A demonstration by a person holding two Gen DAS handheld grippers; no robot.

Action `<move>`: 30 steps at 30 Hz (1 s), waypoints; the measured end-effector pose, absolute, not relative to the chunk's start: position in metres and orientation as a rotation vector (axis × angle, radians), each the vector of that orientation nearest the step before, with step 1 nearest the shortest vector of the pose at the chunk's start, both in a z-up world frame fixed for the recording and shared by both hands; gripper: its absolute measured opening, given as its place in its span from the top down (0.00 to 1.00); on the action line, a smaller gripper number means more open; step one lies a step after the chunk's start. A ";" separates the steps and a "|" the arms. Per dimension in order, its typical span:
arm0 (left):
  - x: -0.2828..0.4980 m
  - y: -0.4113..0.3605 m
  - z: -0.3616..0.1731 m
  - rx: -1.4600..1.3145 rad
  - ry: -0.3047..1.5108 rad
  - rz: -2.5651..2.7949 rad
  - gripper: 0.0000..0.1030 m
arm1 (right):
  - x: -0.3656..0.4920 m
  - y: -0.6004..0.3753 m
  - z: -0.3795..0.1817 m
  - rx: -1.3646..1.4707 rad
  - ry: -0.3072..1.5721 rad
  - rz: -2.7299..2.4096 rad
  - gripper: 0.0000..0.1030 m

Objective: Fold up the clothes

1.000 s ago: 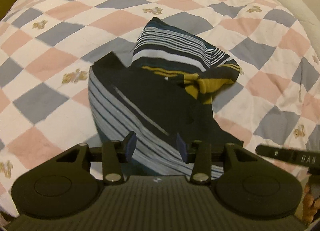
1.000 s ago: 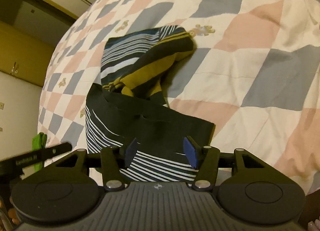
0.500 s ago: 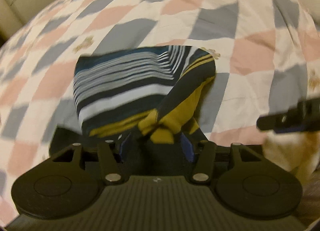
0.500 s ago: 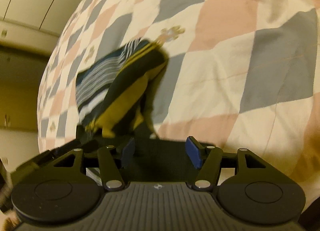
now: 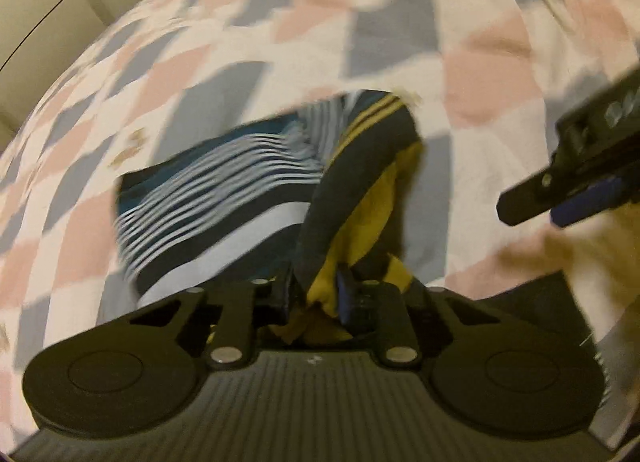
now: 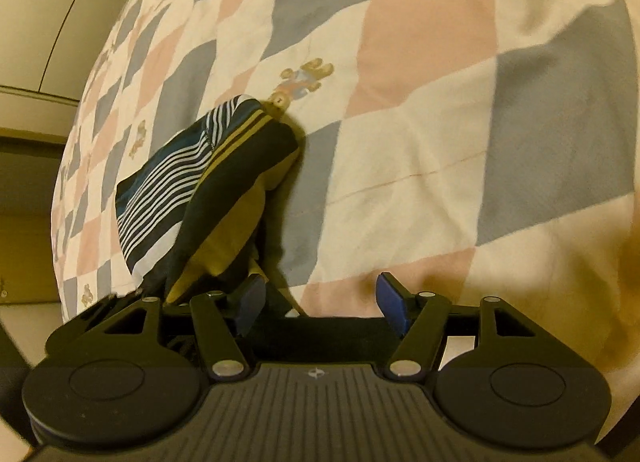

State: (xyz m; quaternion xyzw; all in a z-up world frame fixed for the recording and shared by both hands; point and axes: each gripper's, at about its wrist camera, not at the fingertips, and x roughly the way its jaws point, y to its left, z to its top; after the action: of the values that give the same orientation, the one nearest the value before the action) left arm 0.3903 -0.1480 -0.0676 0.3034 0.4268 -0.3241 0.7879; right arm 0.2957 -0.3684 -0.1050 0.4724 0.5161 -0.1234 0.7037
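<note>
**Striped garment partly gathered, left fingers pinching its yellow fold**

Nearest you, your left gripper (image 5: 316,298) is closing its fingers down on a bunched yellow-and-dark fold of the striped garment (image 5: 224,201); the blue pads are sitting close together with cloth wedged between them. Your right gripper (image 6: 316,302) is holding its fingers wide apart with nothing between them, hovering low over the quilt, just beside the garment's near end.

Just beyond the fingers, the garment is lying on the bed's checked quilt (image 6: 420,165) as a rumpled bundle: a blue-and-white striped panel on one side, a dark panel with yellow stripes and a yellow underside rising towards your left fingers. It is not lying as a flat, squared packet, so I am judging the fold as partway at best; the lifted part is waiting to be laid down and smoothed, though the motion blur in the left view is limiting how much I can say.

Farther off, the quilt is running back in pink, grey and cream diamonds with small teddy-bear prints (image 6: 306,75), towards pale wall panels.

For writing, light characters are showing on the right gripper's body in the left view, but they are too blurred to read. No brand is showing on the garment.
</note>
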 end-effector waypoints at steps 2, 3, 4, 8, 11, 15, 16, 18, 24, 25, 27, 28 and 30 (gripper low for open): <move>0.404 -0.108 -0.041 0.526 0.929 -0.598 0.82 | 0.304 -0.366 -0.101 1.037 1.145 -0.259 0.38; 0.412 -0.083 -0.029 0.463 0.943 -0.535 0.82 | 0.308 -0.364 -0.099 1.029 1.143 -0.250 0.38; 0.419 -0.057 -0.023 0.410 0.971 -0.461 0.82 | 0.312 -0.361 -0.097 1.020 1.143 -0.241 0.38; 0.444 0.045 -0.012 0.252 1.081 -0.168 0.82 | 0.331 -0.346 -0.092 0.991 1.150 -0.192 0.38; 0.446 0.103 -0.028 0.243 1.176 0.013 0.82 | 0.344 -0.326 -0.092 0.961 1.169 -0.139 0.38; 0.436 0.131 -0.044 0.253 1.238 0.104 0.85 | 0.360 -0.293 -0.092 0.880 1.199 -0.066 0.38; 0.434 0.133 -0.044 0.235 1.241 0.099 0.82 | 0.364 -0.287 -0.091 0.860 1.202 -0.050 0.38; 0.434 0.134 -0.040 0.213 1.219 0.067 0.75 | 0.371 -0.276 -0.090 0.820 1.205 -0.030 0.38; 0.450 0.112 -0.039 0.222 1.128 -0.062 0.49 | 0.396 -0.260 -0.087 0.705 1.179 -0.031 0.38; 0.451 0.104 -0.045 0.260 1.123 -0.085 0.40 | 0.402 -0.259 -0.087 0.685 1.171 -0.032 0.38; 0.453 0.087 -0.058 0.335 1.112 -0.131 0.34 | 0.412 -0.258 -0.089 0.659 1.165 -0.048 0.38; 0.454 0.079 -0.064 0.372 1.106 -0.154 0.33 | 0.415 -0.258 -0.090 0.656 1.161 -0.059 0.38; 0.456 0.063 -0.077 0.447 1.093 -0.200 0.32 | 0.422 -0.258 -0.095 0.648 1.160 -0.079 0.38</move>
State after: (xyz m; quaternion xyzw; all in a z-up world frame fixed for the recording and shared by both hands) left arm 0.4559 0.0630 -0.0765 0.2104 0.5145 -0.0940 0.8259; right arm 0.4223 -0.2579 -0.0952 0.3008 0.5381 -0.0364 0.7865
